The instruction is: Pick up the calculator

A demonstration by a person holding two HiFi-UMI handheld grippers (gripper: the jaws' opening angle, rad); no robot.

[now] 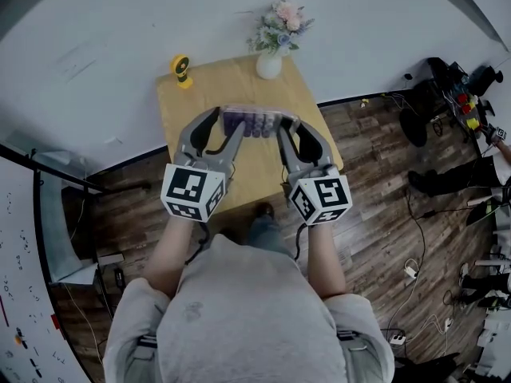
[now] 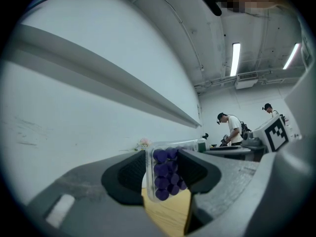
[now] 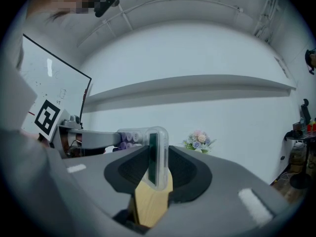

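The calculator (image 1: 254, 122), clear-cased with purple keys, hangs level above the wooden table (image 1: 200, 94), held at both ends. My left gripper (image 1: 229, 119) is shut on its left end. In the left gripper view the purple keys of the calculator (image 2: 165, 174) sit between the dark pads (image 2: 129, 174), inside the left gripper (image 2: 163, 176). My right gripper (image 1: 289, 123) is shut on the other end. The right gripper view has the display end of the calculator (image 3: 158, 154) standing on edge inside the right gripper (image 3: 157, 171), between its pads (image 3: 185, 169).
A white vase of flowers (image 1: 271, 58) and a small yellow object (image 1: 183, 70) stand at the table's far edge by the white wall. Cables and a power strip (image 1: 411, 271) lie on the wooden floor at right. Two people (image 2: 229, 127) stand far off.
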